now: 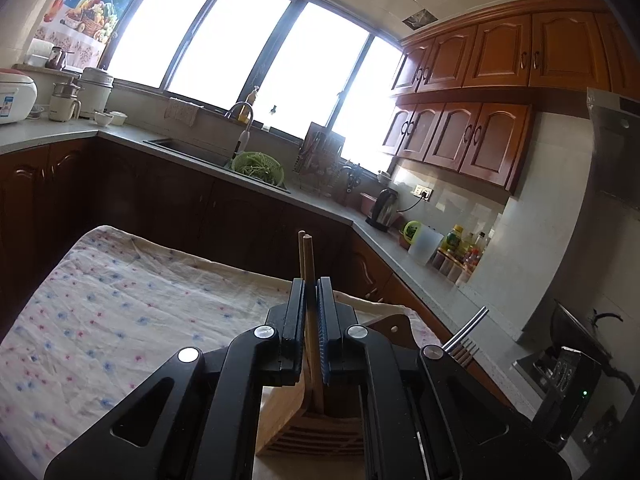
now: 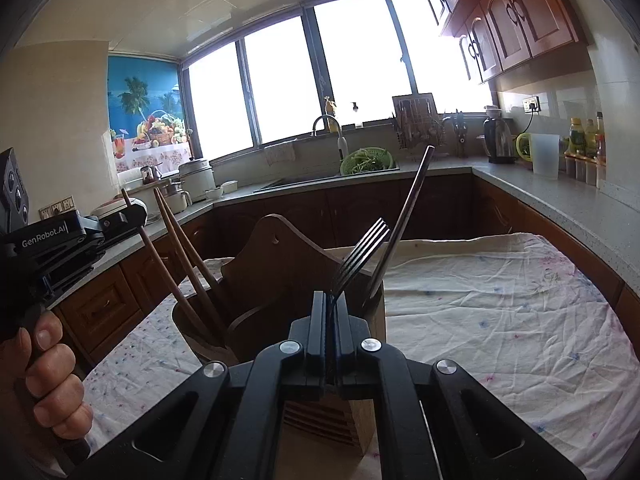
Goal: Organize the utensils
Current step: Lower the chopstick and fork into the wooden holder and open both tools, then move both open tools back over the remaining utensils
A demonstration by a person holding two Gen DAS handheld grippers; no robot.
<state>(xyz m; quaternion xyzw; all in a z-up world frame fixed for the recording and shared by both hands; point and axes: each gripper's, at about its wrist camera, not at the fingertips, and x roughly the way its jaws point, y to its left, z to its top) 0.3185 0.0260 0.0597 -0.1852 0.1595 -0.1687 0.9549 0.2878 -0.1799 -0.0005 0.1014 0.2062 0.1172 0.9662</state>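
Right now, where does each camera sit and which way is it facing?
Left wrist: on the left gripper, facing the window and sink; shut on wooden chopsticks.
Right wrist: on the right gripper, facing the same window; shut on a fork; the left hand shows.
Shared: the wooden utensil holder, floral cloth.

A green colander (image 2: 366,161) sits by the sink (image 2: 304,183); a kettle (image 2: 498,140) stands near a translucent jug (image 2: 545,155)
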